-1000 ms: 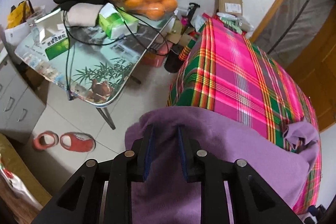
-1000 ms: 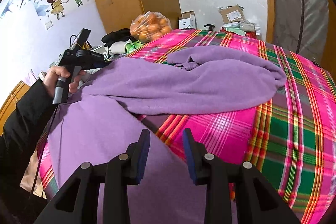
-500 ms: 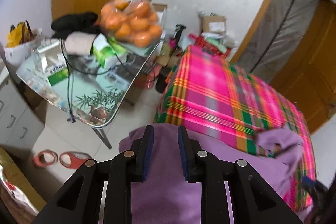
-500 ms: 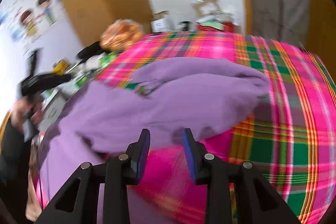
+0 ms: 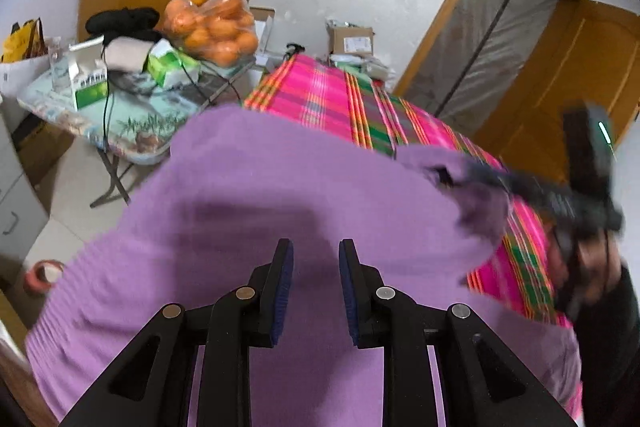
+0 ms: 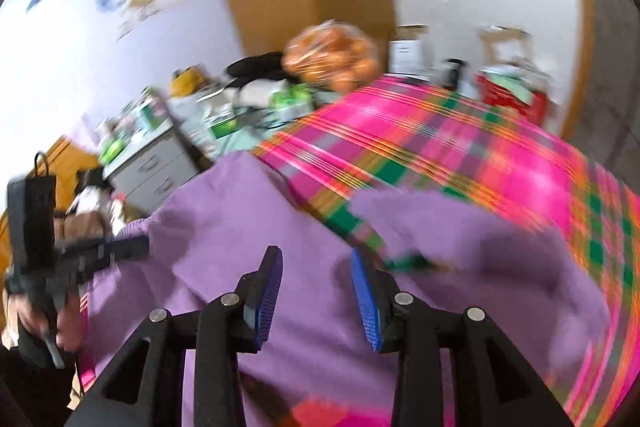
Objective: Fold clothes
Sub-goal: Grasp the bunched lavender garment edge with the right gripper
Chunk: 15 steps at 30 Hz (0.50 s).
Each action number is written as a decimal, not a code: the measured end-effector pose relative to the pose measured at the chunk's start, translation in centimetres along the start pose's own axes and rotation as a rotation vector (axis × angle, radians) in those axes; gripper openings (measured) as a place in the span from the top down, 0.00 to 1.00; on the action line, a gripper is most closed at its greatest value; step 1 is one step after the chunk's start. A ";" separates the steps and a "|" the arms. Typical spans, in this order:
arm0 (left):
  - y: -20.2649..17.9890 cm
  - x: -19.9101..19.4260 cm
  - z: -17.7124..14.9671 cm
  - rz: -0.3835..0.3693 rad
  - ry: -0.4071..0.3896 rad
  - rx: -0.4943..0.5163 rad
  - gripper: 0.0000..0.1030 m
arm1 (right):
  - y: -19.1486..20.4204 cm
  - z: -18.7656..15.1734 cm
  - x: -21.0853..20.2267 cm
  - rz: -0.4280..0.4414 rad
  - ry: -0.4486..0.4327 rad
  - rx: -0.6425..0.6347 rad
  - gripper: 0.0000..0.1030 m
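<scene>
Purple fleece garment (image 5: 304, 195) lies bunched across the near end of the bed, on the pink-and-green plaid bedspread (image 5: 320, 91); one fold is doubled over the body and a loose sleeve end (image 6: 472, 227) trails to my right. My left gripper (image 5: 316, 287) hovers above the fleece, fingers apart, nothing between the blue pads. My right gripper (image 6: 316, 295) is spread wider, also bare, over the seam where two layers overlap. Both views blur, so the exact hem edges are hard to read. The far half of the bedspread lies open: room to spread or fold toward. On my left the garment nears the mattress edge, with the glass-topped bench (image 5: 132, 123) and bag of oranges (image 5: 212, 27) beyond.
</scene>
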State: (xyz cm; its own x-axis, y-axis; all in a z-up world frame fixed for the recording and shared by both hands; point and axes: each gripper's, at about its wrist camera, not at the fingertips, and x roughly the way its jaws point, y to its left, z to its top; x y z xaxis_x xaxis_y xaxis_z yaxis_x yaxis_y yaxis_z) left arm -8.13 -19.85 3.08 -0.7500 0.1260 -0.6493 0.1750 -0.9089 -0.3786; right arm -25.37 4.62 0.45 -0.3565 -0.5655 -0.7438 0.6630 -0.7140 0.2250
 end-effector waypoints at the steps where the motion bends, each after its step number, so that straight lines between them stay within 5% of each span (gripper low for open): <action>1: 0.1 0.0 -0.5 -0.002 0.005 -0.002 0.77 | 0.3 0.4 0.8 0.011 0.013 -0.015 0.64; 7: 1.2 0.7 -2.4 0.010 0.026 -0.024 0.77 | 2.4 3.1 5.6 0.078 0.094 -0.102 0.65; 10: 1.6 1.0 -2.6 -0.012 0.036 -0.043 0.77 | 3.5 4.4 8.0 0.112 0.134 -0.146 0.92; 15: 2.4 1.2 -2.6 -0.056 0.037 -0.086 0.77 | 3.0 4.4 6.5 0.113 0.111 -0.177 0.87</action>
State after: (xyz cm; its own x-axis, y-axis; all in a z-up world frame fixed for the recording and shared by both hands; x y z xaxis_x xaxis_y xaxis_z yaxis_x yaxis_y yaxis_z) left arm -6.98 -20.83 -0.31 -0.7365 0.1915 -0.6488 0.1890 -0.8627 -0.4692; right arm -28.59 -2.97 -0.94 -0.2054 -0.5815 -0.7872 0.8029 -0.5601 0.2042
